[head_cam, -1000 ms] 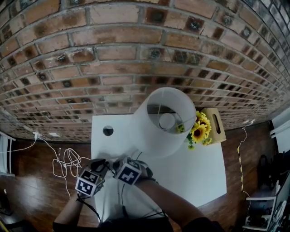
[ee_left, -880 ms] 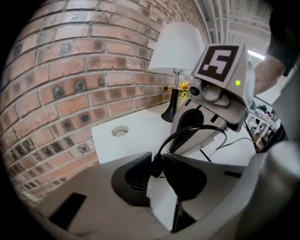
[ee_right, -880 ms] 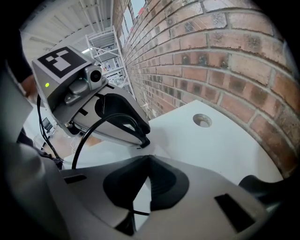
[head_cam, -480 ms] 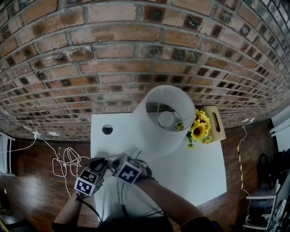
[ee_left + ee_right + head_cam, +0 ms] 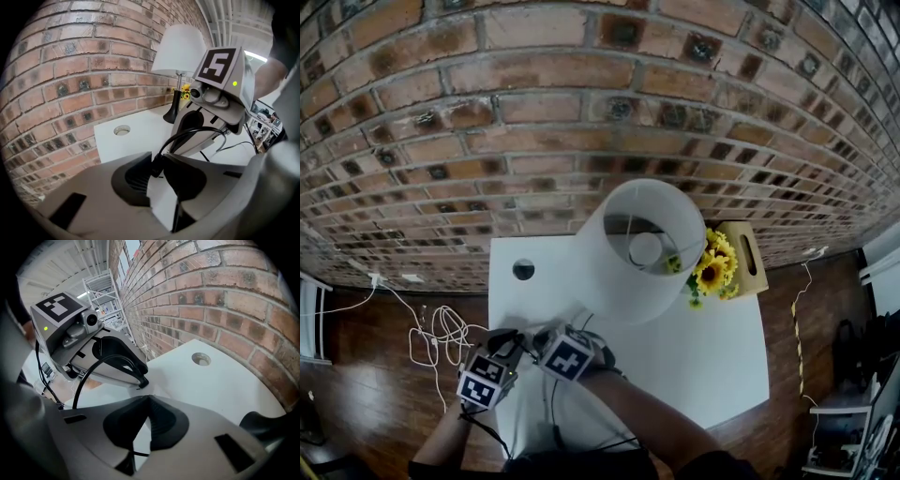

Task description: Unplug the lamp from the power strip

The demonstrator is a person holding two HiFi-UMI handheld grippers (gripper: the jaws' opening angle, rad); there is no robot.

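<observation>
- The left tool [image 5: 157, 158] pinches a black plug [image 5: 155, 167] between ribbed dark pads; a glossy cord [image 5: 187, 133] arcs up from it; only the left gripper view shows this grip.
- The right tool [image 5: 149, 400] has its tips pressed together above the smooth white tabletop [image 5: 703, 356].
- The head view alone shows the lamp [image 5: 637, 248] from above, with a white drum shade; it stands at the back by the rough brick wall [image 5: 581, 112], sunflowers [image 5: 712, 267] just beside it, well apart from both tools.
- The left gripper view adds its black flared base [image 5: 171, 111].
</observation>
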